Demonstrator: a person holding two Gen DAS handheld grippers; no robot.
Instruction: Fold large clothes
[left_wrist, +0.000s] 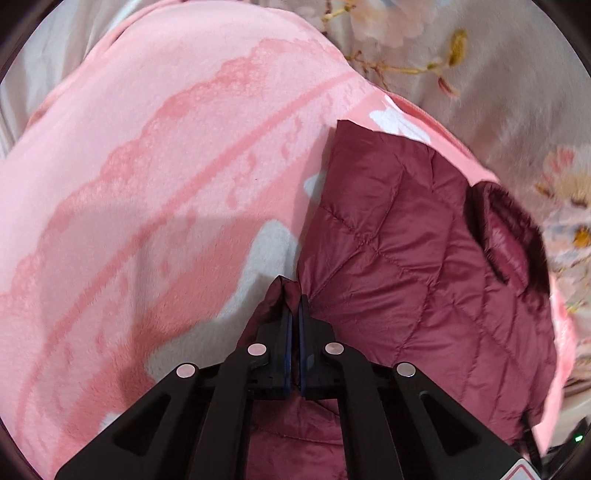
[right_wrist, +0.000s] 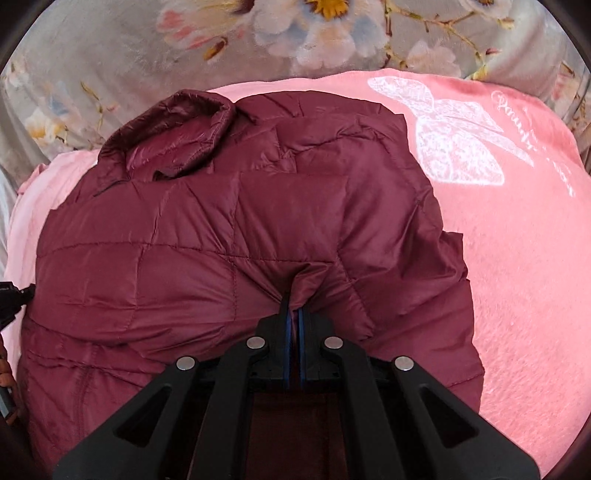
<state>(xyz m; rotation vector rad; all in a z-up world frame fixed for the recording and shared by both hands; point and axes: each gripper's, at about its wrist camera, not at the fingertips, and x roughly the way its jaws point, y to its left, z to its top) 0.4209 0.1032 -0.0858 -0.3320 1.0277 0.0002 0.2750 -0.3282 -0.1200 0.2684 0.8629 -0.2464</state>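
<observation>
A maroon quilted puffer jacket (right_wrist: 229, 229) lies on a pink blanket (right_wrist: 517, 258), its hood (right_wrist: 173, 136) at the far left. My right gripper (right_wrist: 294, 306) is shut on a pinched fold of the jacket's near edge. In the left wrist view the jacket (left_wrist: 406, 258) lies to the right on the pink blanket (left_wrist: 147, 184), with its hood (left_wrist: 506, 236) at the far right. My left gripper (left_wrist: 294, 291) is shut on a bit of the jacket's edge and holds it above the blanket.
A grey floral bedsheet (right_wrist: 258, 44) lies under and beyond the blanket, and also shows in the left wrist view (left_wrist: 480, 66). A white butterfly print (right_wrist: 454, 136) marks the blanket at the right. Part of the other gripper (right_wrist: 11, 295) shows at the left edge.
</observation>
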